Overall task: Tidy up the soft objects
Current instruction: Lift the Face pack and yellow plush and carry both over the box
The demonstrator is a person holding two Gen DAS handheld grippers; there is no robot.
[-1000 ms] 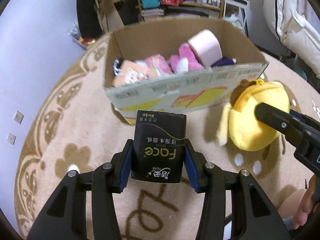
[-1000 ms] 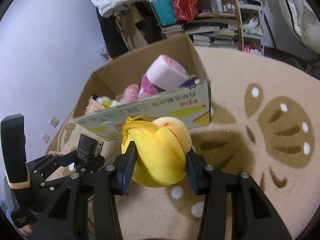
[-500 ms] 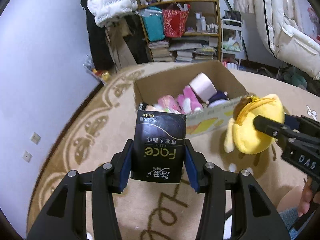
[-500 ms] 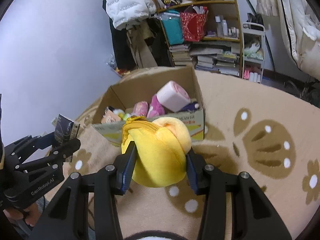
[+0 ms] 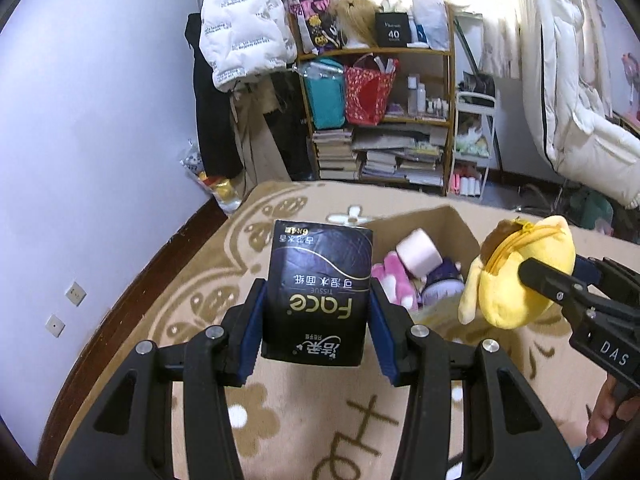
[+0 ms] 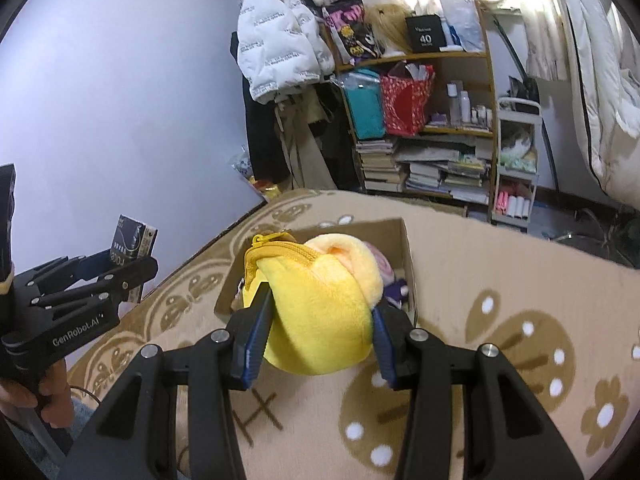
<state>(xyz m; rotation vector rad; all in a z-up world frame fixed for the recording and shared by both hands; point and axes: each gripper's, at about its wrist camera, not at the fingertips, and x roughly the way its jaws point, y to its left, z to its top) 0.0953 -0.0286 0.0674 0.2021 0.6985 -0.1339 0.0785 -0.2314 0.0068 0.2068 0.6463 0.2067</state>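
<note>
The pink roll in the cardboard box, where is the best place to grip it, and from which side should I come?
Probably from above, through the open top of the cardboard box. The pink roll lies tilted on top of the plush toys, so its curved sides are exposed; close the pads across them, not over the flat ends.

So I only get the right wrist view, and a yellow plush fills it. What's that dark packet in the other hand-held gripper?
Observer: A black Face tissue pack, clamped in the left hand-held gripper.
Operator: What's in the cardboard box behind the yellow plush?
Observer: A pink plush toy lies beside a pale pink roll.
Operator: Anything hidden on the plush itself?
Observer: A brown patch sits at its top, by the zip.
</note>
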